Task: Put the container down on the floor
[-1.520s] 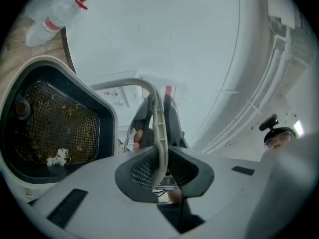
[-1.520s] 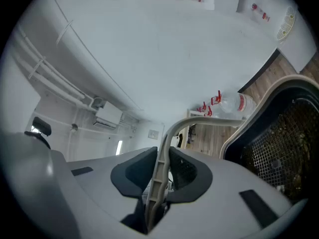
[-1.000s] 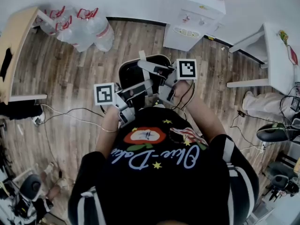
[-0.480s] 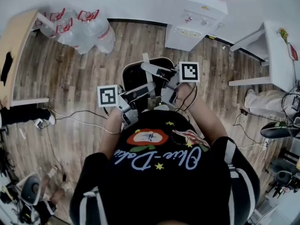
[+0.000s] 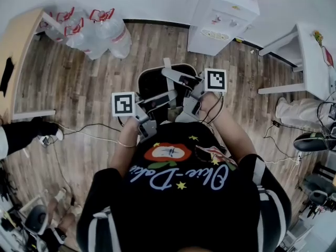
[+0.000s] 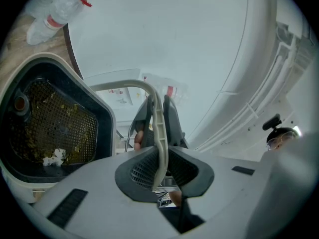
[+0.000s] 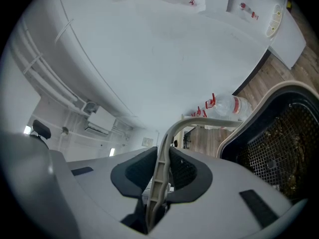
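Both grippers have hold of the one thin pale handle (image 6: 156,118), which arches over the container (image 5: 149,83). The left gripper (image 6: 158,158) has its fingers (image 6: 135,171) pinched on the strip, and the right gripper (image 7: 160,176) is clamped on it the same way just beyond, so the two grips sit nearly touching at the top of the arch. The container hangs below the fingers, out in front of the person's body, and looks to me to be carried clear of the wooden floor (image 5: 89,88). Its open mouth swings to the outer side of each pair of fingers, showing a mesh basket (image 6: 55,128) with a few pale scraps (image 6: 52,157) lying in it. To set it down well, I'd say both hands should sink together at one pace, so the handle stays level between the fingers and the container doesn't tip. With the grips so close together it could easily swing, so slow and straight down seems wise. The bare boards directly under the fingers look a fair spot. The cable (image 5: 79,124) trailing off to the left side is worth avoiding. The fingers shouldn't let go until the base sits flat and the handle goes slack.
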`<state>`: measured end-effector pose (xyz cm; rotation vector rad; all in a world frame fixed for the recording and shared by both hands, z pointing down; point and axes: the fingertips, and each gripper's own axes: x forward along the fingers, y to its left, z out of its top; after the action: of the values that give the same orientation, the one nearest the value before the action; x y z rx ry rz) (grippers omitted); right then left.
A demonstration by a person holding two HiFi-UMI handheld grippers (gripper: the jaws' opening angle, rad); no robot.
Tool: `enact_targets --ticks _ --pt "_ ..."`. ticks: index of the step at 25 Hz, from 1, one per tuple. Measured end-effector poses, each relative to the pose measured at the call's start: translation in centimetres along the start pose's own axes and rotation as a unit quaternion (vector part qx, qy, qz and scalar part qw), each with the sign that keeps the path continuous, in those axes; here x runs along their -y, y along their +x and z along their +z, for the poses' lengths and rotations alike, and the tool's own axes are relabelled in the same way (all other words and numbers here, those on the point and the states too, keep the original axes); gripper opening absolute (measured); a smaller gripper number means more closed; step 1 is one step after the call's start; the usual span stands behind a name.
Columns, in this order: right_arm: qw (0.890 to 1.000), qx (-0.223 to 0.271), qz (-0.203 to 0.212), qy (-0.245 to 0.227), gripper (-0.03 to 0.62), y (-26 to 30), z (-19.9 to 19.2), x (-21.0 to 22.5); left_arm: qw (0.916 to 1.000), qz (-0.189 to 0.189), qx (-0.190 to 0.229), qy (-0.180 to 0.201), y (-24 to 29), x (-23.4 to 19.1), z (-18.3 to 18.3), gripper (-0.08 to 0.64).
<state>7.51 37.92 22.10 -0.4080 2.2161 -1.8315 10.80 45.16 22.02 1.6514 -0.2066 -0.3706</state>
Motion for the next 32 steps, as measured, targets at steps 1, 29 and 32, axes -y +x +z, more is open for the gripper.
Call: enact_targets --ticks 1,29,32 --pt "1.000 0.001 0.002 0.001 0.066 -0.1 -0.1 -0.1 1.0000 0.000 0.000 -0.001 0.0 0.1 -0.1 0.049" --pt "0.998 -0.047 0.012 0.033 0.064 5.9 11.1 4.7 0.9985 0.023 0.045 -0.020 3.9 -3.9 12.5 0.049" --pt "0.998 -0.056 0.011 0.037 0.064 6.9 13.3 5.6 0.9983 0.024 0.051 -0.016 4.8 -4.6 15.0 0.049"
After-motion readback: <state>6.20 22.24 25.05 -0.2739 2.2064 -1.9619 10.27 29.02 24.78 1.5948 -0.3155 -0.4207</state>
